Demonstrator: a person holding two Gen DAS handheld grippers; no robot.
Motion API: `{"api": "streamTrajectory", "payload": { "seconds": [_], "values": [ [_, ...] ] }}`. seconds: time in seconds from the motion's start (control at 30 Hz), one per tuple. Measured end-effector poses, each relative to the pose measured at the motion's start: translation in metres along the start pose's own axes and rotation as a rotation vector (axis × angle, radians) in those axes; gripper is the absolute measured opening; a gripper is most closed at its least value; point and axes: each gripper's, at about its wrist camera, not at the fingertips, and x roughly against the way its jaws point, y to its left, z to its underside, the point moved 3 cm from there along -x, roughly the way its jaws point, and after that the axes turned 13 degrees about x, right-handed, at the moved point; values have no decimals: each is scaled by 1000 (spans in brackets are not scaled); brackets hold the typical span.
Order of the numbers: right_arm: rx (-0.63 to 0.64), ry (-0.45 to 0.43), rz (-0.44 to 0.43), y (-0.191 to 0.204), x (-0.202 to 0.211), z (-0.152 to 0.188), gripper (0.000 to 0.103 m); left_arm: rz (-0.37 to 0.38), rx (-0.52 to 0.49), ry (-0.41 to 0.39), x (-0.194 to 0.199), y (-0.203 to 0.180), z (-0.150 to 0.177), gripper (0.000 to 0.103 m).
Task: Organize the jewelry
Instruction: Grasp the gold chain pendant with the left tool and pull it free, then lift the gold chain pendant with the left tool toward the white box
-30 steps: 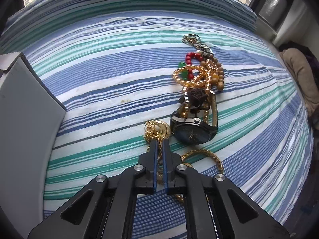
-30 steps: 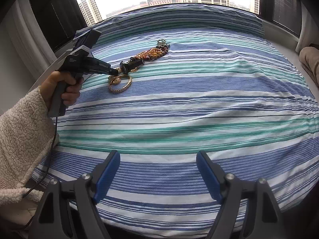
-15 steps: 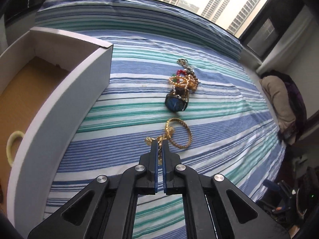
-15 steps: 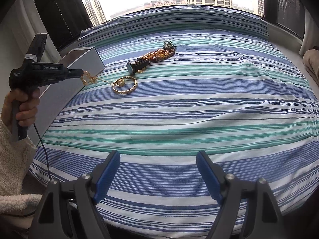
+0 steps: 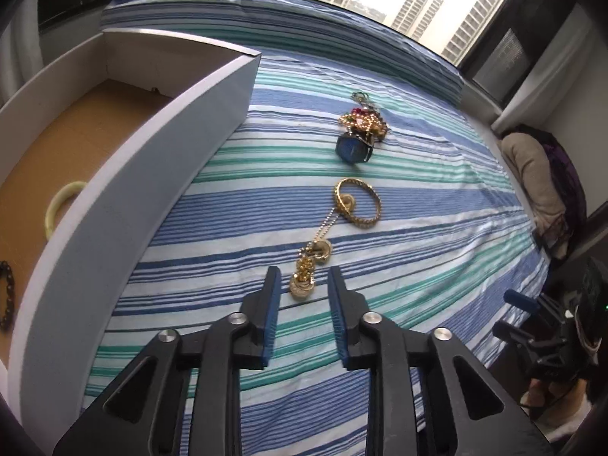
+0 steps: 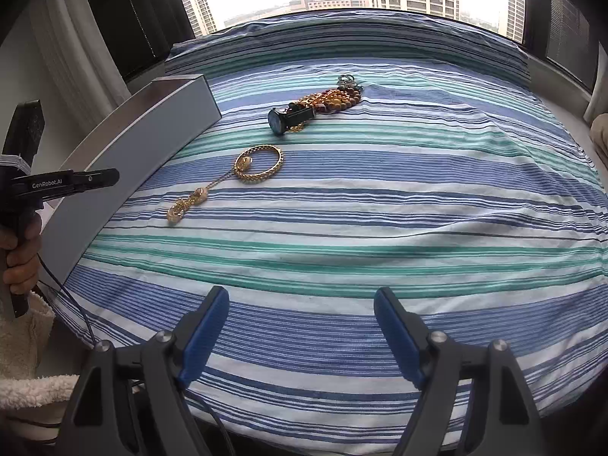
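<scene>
A gold chain necklace (image 5: 311, 258) lies stretched out on the striped bedspread, its far end under a gold bangle (image 5: 358, 202). My left gripper (image 5: 304, 288) is open just above the chain's near end and holds nothing. Further off lie a blue-faced watch (image 5: 352, 148) and a heap of bead bracelets (image 5: 363, 121). In the right wrist view the chain (image 6: 193, 199), bangle (image 6: 260, 163), watch (image 6: 281, 119) and beads (image 6: 330, 100) show at upper left. My right gripper (image 6: 302, 326) is open and empty near the bed's front edge.
An open white box (image 5: 125, 174) with a brown floor stands left of the jewelry; a pale green bangle (image 5: 60, 205) and dark beads (image 5: 5, 296) lie inside. It also shows in the right wrist view (image 6: 125, 163). A pillow-like bundle (image 5: 532, 174) lies beyond the bed's right edge.
My left gripper dragged the gold chain away from the pile toward the box, then opened and let it drop on the bedspread. The right gripper has stayed open and still.
</scene>
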Motion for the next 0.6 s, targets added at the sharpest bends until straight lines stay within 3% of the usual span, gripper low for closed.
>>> {"api": "streamTrajectory", "payload": {
  "seconds": [0.07,0.3,0.33,0.37,0.4,0.6],
  "values": [
    [10,2,-3,5,0,-1,80,-6,-30,2,-12,-6,4,64],
    [25,-1,6,9,6,0,80,-92,-180,36,-75,-23,10,63],
    [23,-2,8,8,7,1,80,-107,-180,42,-81,-21,9,60],
    [20,-3,10,7,8,2,80,-113,-179,54,-86,-20,9,45],
    [17,-4,12,6,9,3,80,-111,-177,74,-89,-19,11,19],
    [-24,3,18,-7,5,8,80,-66,-151,62,-69,-18,20,17]
  ]
}}
